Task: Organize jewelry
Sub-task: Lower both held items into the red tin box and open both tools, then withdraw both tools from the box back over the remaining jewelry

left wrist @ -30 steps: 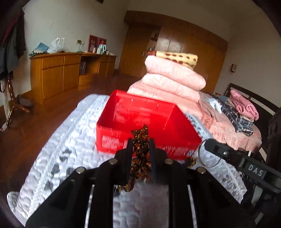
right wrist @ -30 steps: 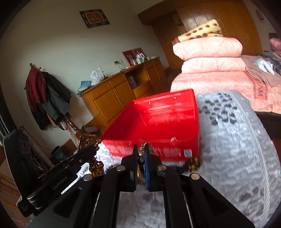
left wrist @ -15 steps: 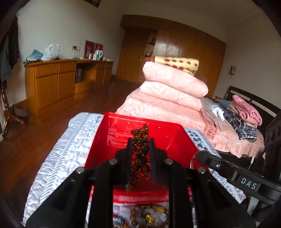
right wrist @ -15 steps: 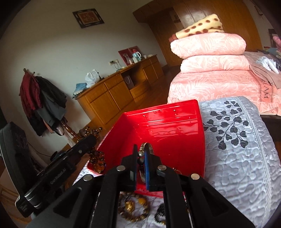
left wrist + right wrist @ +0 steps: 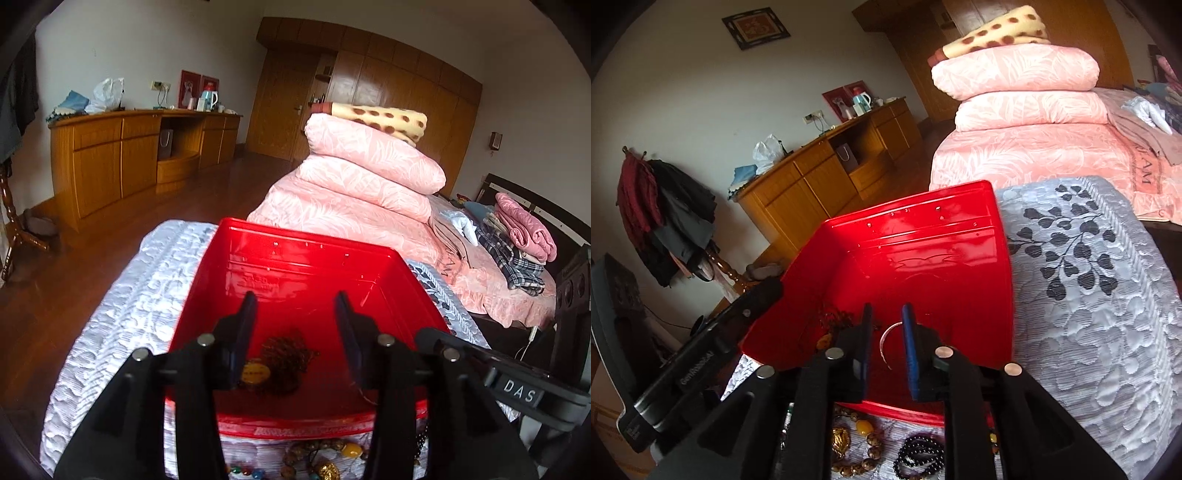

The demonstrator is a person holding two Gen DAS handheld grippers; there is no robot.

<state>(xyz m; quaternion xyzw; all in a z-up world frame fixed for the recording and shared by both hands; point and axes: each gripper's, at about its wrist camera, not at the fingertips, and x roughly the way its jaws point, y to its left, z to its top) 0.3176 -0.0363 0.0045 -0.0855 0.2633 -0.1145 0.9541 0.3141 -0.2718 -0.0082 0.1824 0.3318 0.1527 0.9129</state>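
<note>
- My left tool (image 5: 295, 314) hangs over the near part of the red bin (image 5: 310, 251), its jaws spread wide with nothing between them.
- Straight below that gap, on the bin floor, lies the brown beaded necklace (image 5: 284, 363) in a loose heap, with an amber oval pendant (image 5: 254, 373) at its left edge, close by the left finger (image 5: 242, 332).
- In the right wrist view the same heap (image 5: 834, 319) sits just left of my right tool's left finger (image 5: 862, 343).
- My right tool (image 5: 886, 332) is also over the bin (image 5: 934, 236), jaws parted to a narrower gap and holding nothing.
- Seen through that gap, a thin silver bangle (image 5: 886, 341) lies on the bin floor, clear of both pads as far as I can tell.
- Behind both tools, on the near side of the bin, more jewelry rests on the grey quilted bedspread (image 5: 1108, 332): a bracelet of brown and amber beads (image 5: 866, 443) under my right tool's left finger, and a black bead bracelet (image 5: 919, 459) just right of it.
- The left wrist view shows the same loose pieces (image 5: 317, 461) below the bin's front wall.
- Beyond the bin, ahead and right of the tools, pink folded quilts (image 5: 369, 173) are stacked on the bed.
</note>
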